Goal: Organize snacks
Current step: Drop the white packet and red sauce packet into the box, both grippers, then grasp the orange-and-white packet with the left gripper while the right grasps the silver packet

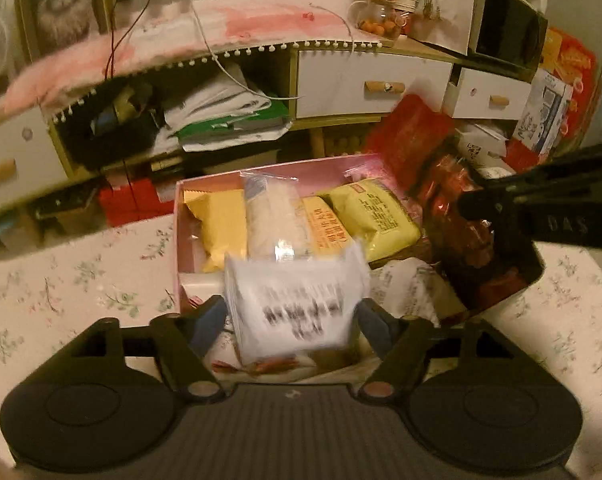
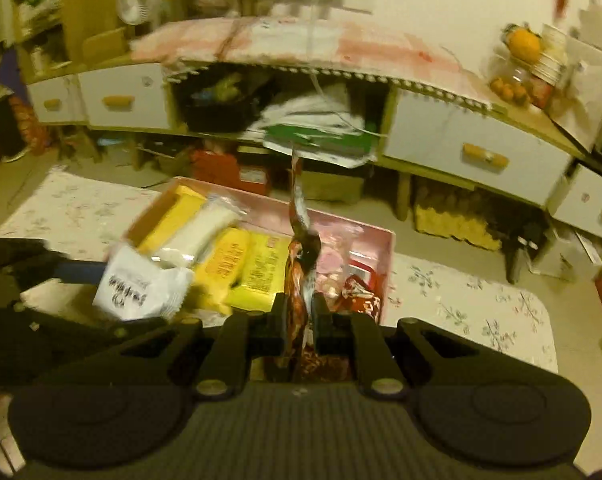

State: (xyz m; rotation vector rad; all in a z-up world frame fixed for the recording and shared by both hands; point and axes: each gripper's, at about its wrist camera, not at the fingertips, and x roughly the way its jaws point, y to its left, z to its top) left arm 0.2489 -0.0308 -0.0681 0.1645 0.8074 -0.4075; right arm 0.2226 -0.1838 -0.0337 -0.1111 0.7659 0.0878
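Nearest the left wrist camera, the left gripper (image 1: 293,316) pinches a white snack packet (image 1: 295,306) between its blue-padded fingers (image 1: 209,322), holding it above the near edge of the pink box (image 1: 180,216). Black characters run across the packet, too blurred to read. Inside the box, from left to right, lie a plain yellow pouch (image 1: 221,228), a white roll in clear wrap (image 1: 271,216), an orange-yellow packet (image 1: 325,228) with red printing and a pale yellow bag (image 1: 375,220) with small dark text, none of it legible. Further right, the right gripper (image 1: 501,216) reaches in from the edge, the letters "DAS" showing faintly on its black body.

From the right wrist view, the right gripper (image 2: 301,312) is pressed together on a dark red wrapper (image 2: 301,264) that stands up edge-on between the fingers, over the right half of the pink box (image 2: 389,272). To the left, the white snack packet (image 2: 141,284) hangs in the left gripper (image 2: 77,272), just beside the yellow packets. Floral cloth covers the counter (image 2: 473,304) beneath the box.
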